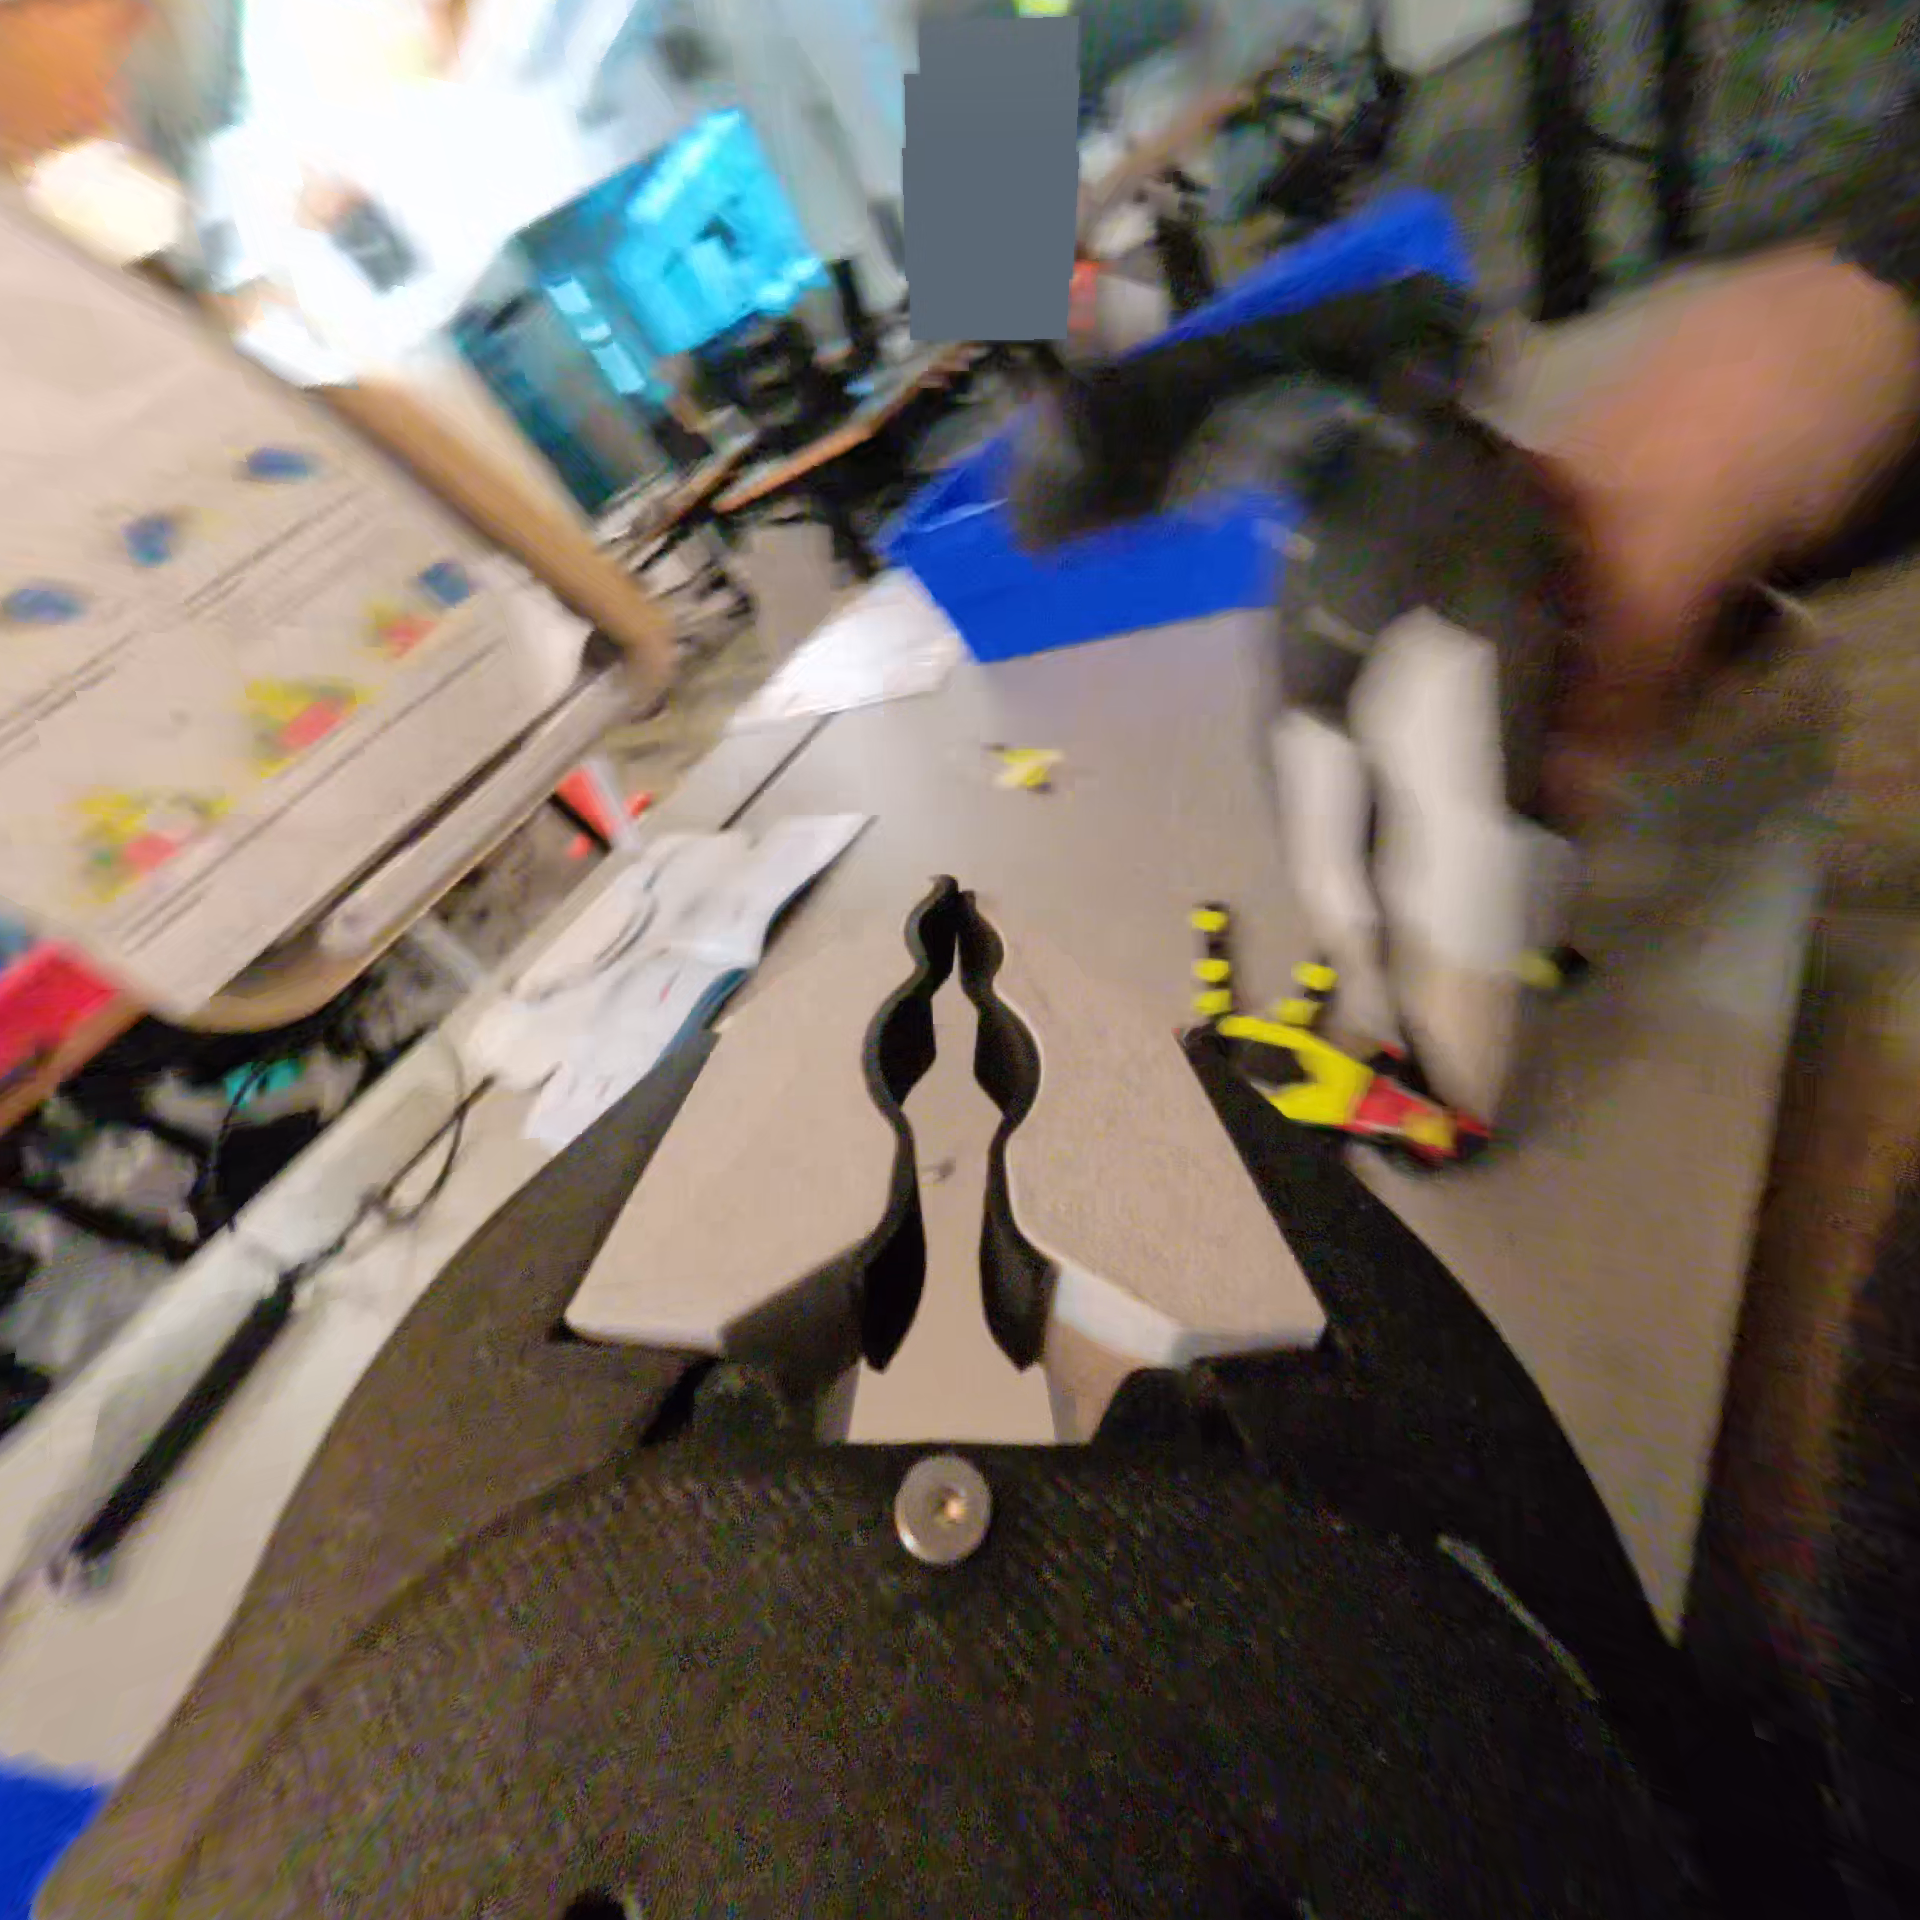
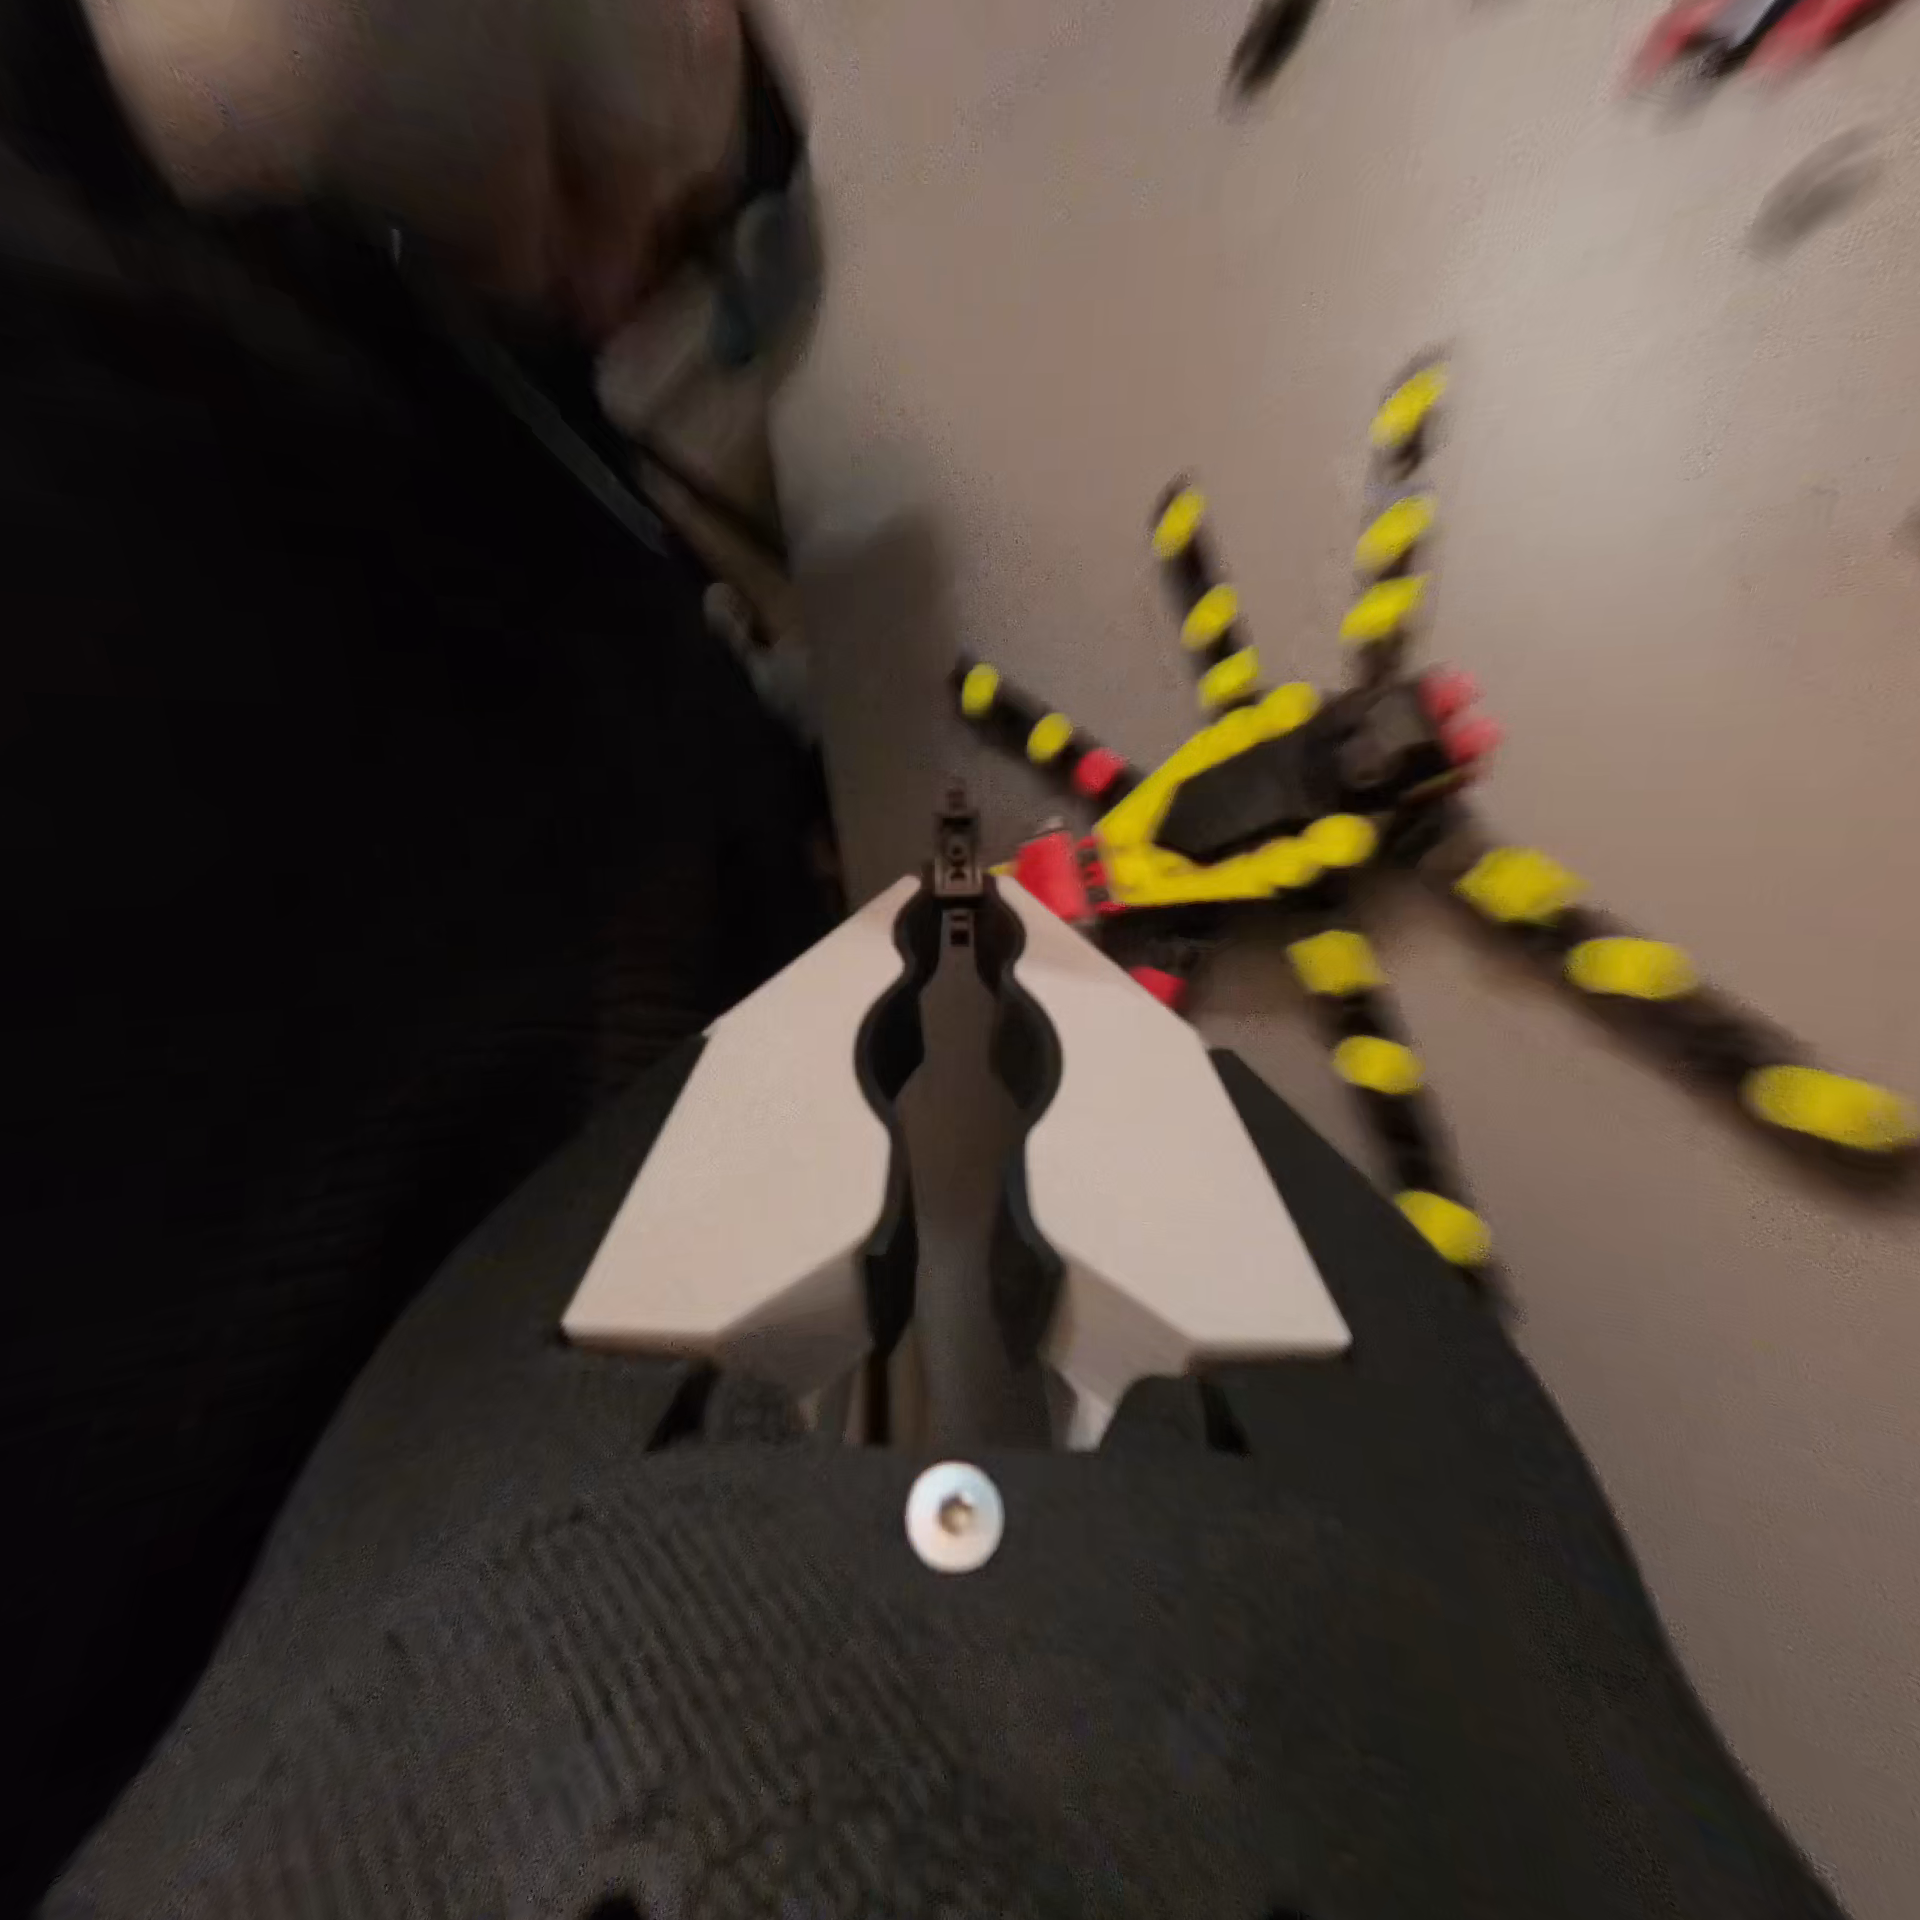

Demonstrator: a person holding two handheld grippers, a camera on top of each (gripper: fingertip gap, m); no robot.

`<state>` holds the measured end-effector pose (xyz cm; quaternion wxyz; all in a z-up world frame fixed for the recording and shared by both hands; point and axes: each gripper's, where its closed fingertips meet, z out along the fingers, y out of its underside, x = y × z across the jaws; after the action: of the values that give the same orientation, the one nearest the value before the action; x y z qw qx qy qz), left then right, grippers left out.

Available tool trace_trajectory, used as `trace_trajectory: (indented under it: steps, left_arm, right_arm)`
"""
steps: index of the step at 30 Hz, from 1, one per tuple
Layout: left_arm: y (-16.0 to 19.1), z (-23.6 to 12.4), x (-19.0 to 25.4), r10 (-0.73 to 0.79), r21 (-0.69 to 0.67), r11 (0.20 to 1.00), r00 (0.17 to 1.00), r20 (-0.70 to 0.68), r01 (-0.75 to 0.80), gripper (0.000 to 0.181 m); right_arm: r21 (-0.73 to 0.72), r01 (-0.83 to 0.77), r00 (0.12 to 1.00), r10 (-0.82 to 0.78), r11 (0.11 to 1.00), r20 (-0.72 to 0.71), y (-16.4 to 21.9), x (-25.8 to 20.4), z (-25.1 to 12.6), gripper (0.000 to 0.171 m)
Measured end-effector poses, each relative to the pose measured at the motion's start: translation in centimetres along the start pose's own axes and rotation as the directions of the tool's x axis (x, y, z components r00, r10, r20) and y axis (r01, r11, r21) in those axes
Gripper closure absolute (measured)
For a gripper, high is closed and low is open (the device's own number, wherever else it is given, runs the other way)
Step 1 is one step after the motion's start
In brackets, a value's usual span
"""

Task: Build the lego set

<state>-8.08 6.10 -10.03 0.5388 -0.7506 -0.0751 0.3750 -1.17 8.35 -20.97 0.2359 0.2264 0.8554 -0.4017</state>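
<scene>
A spider-like lego model [image 2: 1247, 821] with a yellow, black and red body and black legs with yellow knobs lies on the grey table [image 2: 1143, 260]. My right gripper [image 2: 956, 899] is shut on a small black lego piece [image 2: 954, 857] that sticks out past its tips, just left of the model's red end. In the left wrist view the model [image 1: 1340, 1086] lies to the right, with the other gripper's white fingers [image 1: 1434, 831] blurred above it. My left gripper [image 1: 954, 920] is shut and empty above the table, left of the model.
A blue bin [image 1: 1091, 561] stands at the back of the table. An open instruction booklet [image 1: 707, 935] lies at the left edge and a small yellow piece [image 1: 1023, 767] lies beyond it. Blurred loose pieces [image 2: 1766, 42] lie far right. A tilted picture board [image 1: 208, 675] stands left.
</scene>
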Motion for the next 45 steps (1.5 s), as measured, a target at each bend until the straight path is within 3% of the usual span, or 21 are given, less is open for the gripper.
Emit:
trace_trajectory:
  steps: [1,2,4,6,10,15,18,21,25,30,38,41,45]
  left_arm:
    - [0.7,-0.2,-1.2,-0.117,-0.043,0.992,0.992,-0.039,0.116,0.181]
    - [2.2,-0.3,-1.0,-0.18,-0.086,0.981,0.981,-0.07,0.174,0.181]
    - [3.6,0.1,0.1,-0.105,-0.132,0.987,0.992,-0.064,0.096,0.181]
    - [1.6,-0.1,-0.3,-0.173,-0.074,0.983,0.982,-0.071,0.168,0.181]
    - [4.3,0.4,-0.4,-0.215,-0.162,0.966,0.973,-0.081,0.199,0.181]
    - [3.9,0.3,2.3,-0.311,-0.155,0.948,0.917,-0.251,0.279,0.179]
    - [3.8,0.1,4.8,-0.309,-0.166,0.95,0.874,-0.375,0.264,0.159]
    - [3.2,-0.3,6.4,-0.419,-0.223,0.908,0.782,-0.461,0.355,0.155]
    - [2.7,-0.6,6.6,-0.617,-0.326,0.783,0.593,-0.517,0.53,0.155]
    - [1.4,-1.5,5.8,-0.689,-0.339,0.688,0.431,-0.583,0.641,0.158]
    - [2.6,-1.2,6.5,-0.705,-0.394,0.693,0.456,-0.543,0.603,0.165]
    - [2.5,-1.3,6.8,-0.719,-0.414,0.676,0.422,-0.553,0.609,0.176]
    - [2.6,-1.3,6.6,-0.752,-0.44,0.634,0.374,-0.542,0.636,0.177]
  right_arm:
    - [0.053,-0.072,0.987,0.064,0.996,0.145,-0.6,-2.2,0.8,0.164]
    - [0.113,-0.111,0.976,0.087,0.987,0.199,-2.1,-3.0,0.1,0.164]
    - [0.221,-0.009,1.0,0.013,0.975,-0.017,-4.3,0.3,-2.6,0.165]
    - [0.298,-0.032,0.998,0.046,0.954,-0.037,-5.3,1.6,-4.3,0.165]
    - [0.337,-0.069,0.998,0.068,0.939,0.016,-5.6,1.5,-3.9,0.165]
    - [0.311,-0.094,0.994,0.07,0.946,0.089,-5.6,0.3,-2.9,0.165]
    - [0.298,-0.072,0.992,0.038,0.952,0.118,-5.6,-0.7,-2.6,0.165]
    - [0.261,0.047,0.996,-0.065,0.964,0.06,-5.3,-1.3,-2.2,0.166]
    - [0.248,0.259,0.966,-0.258,0.934,-0.038,-5.6,-2.2,-2.6,0.165]
    - [0.156,0.448,0.89,-0.422,0.88,-0.175,-5.1,-1.9,-2.3,0.165]
    - [0.127,0.474,0.87,-0.441,0.871,-0.22,-5.0,-1.5,-1.4,0.165]
    - [0.108,0.455,0.877,-0.424,0.884,-0.225,-4.8,-1.1,-1.0,0.165]
    - [0.159,0.358,0.93,-0.336,0.92,-0.145,-4.7,-1.2,-0.9,0.164]
